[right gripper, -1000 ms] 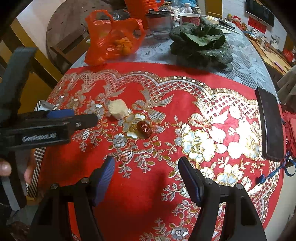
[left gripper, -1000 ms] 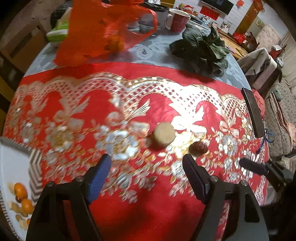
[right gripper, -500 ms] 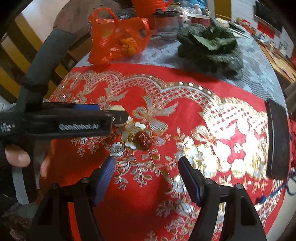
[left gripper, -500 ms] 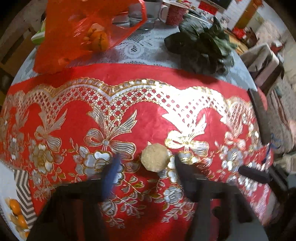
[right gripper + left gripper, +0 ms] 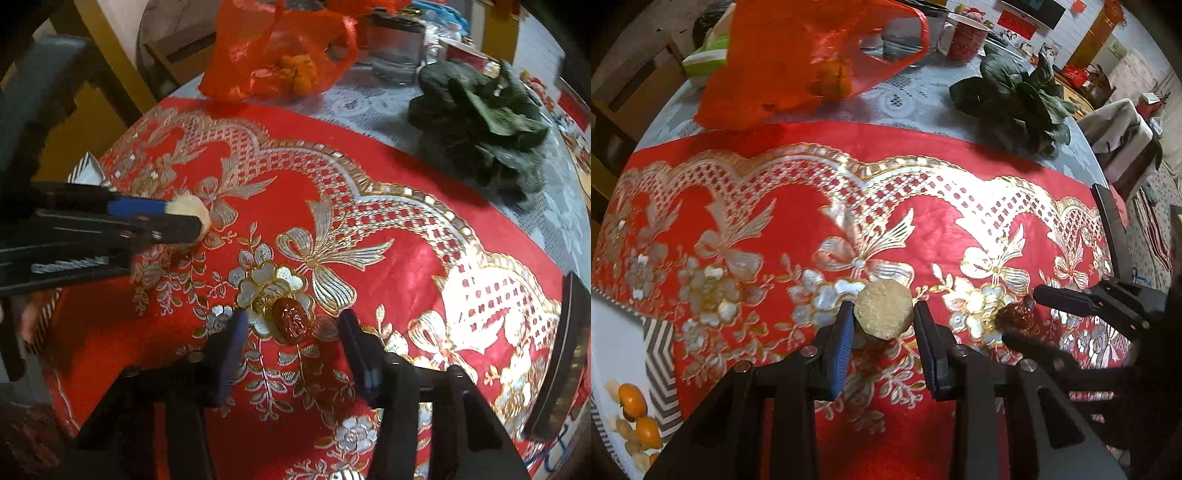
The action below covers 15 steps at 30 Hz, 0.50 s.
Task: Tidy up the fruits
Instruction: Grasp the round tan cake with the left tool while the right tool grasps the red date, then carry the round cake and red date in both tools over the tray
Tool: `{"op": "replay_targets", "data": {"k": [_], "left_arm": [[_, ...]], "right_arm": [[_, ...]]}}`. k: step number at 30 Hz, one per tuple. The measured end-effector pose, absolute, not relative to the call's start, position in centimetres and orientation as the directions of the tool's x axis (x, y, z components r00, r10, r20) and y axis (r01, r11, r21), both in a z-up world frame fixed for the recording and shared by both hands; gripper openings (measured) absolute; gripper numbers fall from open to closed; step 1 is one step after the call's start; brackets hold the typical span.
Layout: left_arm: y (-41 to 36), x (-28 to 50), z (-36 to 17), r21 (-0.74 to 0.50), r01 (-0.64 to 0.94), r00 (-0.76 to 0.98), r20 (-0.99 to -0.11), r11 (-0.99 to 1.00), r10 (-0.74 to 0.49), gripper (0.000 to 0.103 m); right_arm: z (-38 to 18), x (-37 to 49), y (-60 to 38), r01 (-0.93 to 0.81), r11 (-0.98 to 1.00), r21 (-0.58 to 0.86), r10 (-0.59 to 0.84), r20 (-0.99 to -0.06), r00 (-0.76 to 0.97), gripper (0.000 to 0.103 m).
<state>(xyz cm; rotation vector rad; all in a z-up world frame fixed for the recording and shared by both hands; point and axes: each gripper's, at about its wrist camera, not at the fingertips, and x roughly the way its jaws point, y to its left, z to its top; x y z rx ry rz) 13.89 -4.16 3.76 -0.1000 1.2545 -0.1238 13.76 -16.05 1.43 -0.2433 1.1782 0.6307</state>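
Left claw [image 5: 882,332] clamped on a pale, faceted lump [image 5: 884,314], its blue pads at either side, just above the red cloth [image 5: 798,221] on the tabletop. Right claw [image 5: 290,345] closing, jaws apart around a dark red date [image 5: 291,320] lying on a gold flower of the cloth; pads not touching it. In the left view the date sits just right of the lump, between the right claw's fingers. White tray [image 5: 617,354] at lower left holds small oranges [image 5: 632,402]. Orange bag [image 5: 798,62] with fruit and leafy greens [image 5: 1015,107] lie at the far edge.
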Motion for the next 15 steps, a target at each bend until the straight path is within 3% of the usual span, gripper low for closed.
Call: {"op": "replay_targets", "data": {"k": [2, 3, 15], "left_arm": [[-3.9, 13.5, 4.0, -0.142, 0.034, 0.308, -0.94, 0.989, -0.146, 0.032], [-3.7, 13.3, 4.1, -0.142, 0.032, 0.308, -0.94, 0.989, -0.145, 0.032], [-1.3, 9.7, 5.9, -0.141, -0.002, 0.345, -0.929, 0.99, -0.131, 0.032]], "right_arm": [[1.4, 13.5, -15.8, -0.593, 0.796, 0.119, 0.32, -0.915, 0.247, 0.032], [1.3, 13.4, -15.7, -0.593, 0.798, 0.106, 0.309, -0.917, 0.252, 0.021], [4.6, 10.5, -14.8, -0.558, 0.809, 0.184, 0.388, -0.881, 0.272, 0.021]]}}
